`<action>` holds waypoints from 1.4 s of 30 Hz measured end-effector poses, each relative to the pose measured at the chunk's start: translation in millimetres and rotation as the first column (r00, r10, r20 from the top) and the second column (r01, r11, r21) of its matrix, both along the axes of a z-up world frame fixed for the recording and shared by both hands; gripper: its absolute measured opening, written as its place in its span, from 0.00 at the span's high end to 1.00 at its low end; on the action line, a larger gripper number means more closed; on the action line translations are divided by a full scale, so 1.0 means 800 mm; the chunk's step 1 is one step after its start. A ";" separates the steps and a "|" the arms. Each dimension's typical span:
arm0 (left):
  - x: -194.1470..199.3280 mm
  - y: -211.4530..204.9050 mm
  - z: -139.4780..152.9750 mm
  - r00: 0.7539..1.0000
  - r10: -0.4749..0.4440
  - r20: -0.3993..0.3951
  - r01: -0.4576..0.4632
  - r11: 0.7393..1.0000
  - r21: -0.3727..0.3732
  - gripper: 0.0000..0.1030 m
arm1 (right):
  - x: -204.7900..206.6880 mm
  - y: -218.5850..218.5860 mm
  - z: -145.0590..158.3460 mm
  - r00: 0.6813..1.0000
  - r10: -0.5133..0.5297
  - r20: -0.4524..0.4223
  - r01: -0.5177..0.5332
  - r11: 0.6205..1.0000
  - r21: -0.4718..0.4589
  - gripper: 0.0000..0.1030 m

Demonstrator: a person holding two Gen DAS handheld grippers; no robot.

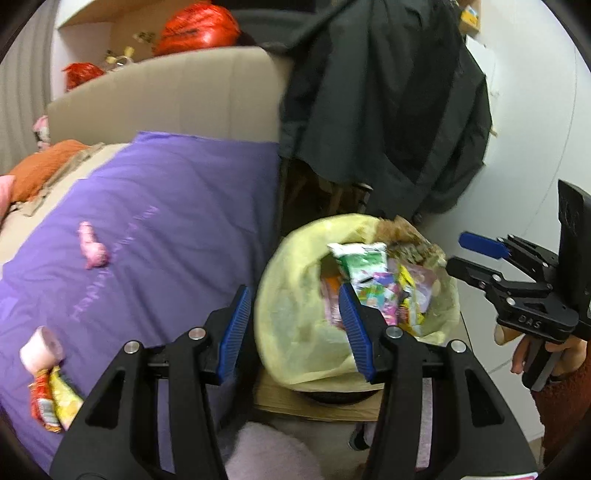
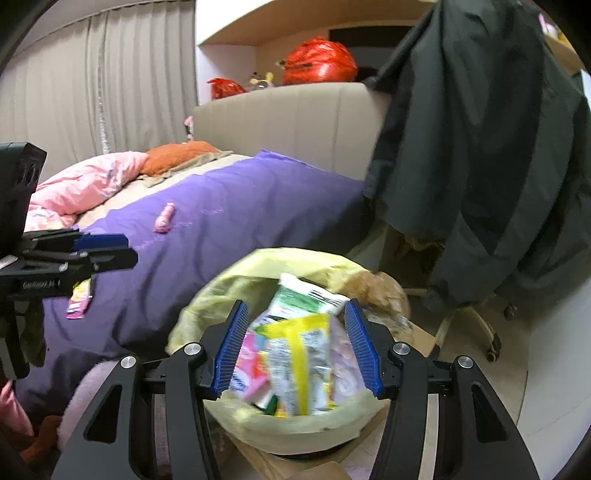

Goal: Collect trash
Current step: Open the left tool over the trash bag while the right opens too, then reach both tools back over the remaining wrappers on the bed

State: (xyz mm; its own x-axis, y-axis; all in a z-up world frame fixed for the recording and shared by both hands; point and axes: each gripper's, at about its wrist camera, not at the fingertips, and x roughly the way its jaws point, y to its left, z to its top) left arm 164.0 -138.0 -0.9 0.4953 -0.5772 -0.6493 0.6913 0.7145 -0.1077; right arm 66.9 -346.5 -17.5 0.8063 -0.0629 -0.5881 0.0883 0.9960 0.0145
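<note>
A bin lined with a yellow bag (image 1: 295, 302) (image 2: 229, 291) stands beside the bed, filled with several wrappers (image 1: 373, 273) (image 2: 299, 354). My left gripper (image 1: 295, 332) is open over the bin's near left rim, nothing between its blue pads. My right gripper (image 2: 298, 350) (image 1: 466, 254) is open above the bin; the wrappers seen between its fingers lie below in the bag. On the purple blanket (image 1: 166, 221) (image 2: 240, 214) lie a pink wrapper (image 1: 92, 245) (image 2: 164, 218), a pink cup (image 1: 40, 349) and red and yellow packets (image 1: 51, 398). My left gripper (image 2: 118, 251) hovers above a pink-yellow packet (image 2: 79, 299).
A dark jacket (image 1: 388, 110) (image 2: 498, 166) hangs over a wheeled chair (image 2: 491, 347) behind the bin. Beige headboard (image 1: 166, 103), red bags (image 1: 199, 29) on the shelf above. Pink quilt (image 2: 81, 184) and orange pillow (image 2: 177, 155) at the bed's far end. Cardboard (image 1: 314, 406) lies under the bin.
</note>
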 end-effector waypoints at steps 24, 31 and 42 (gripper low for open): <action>0.100 0.448 -0.062 0.814 0.536 -0.225 -0.565 0.820 -0.089 0.49 | 0.115 0.326 -0.037 0.904 0.410 -0.120 -0.406 0.912 0.053 0.42; 0.108 0.432 -0.084 0.809 0.541 -0.228 -0.567 0.821 -0.064 0.45 | 0.148 0.419 -0.095 0.815 0.543 -0.202 -0.536 0.839 0.094 0.42; 0.106 0.420 -0.088 0.807 0.569 -0.155 -0.577 0.817 -0.003 0.45 | 0.184 0.447 -0.145 0.777 0.565 -0.279 -0.554 0.823 0.124 0.69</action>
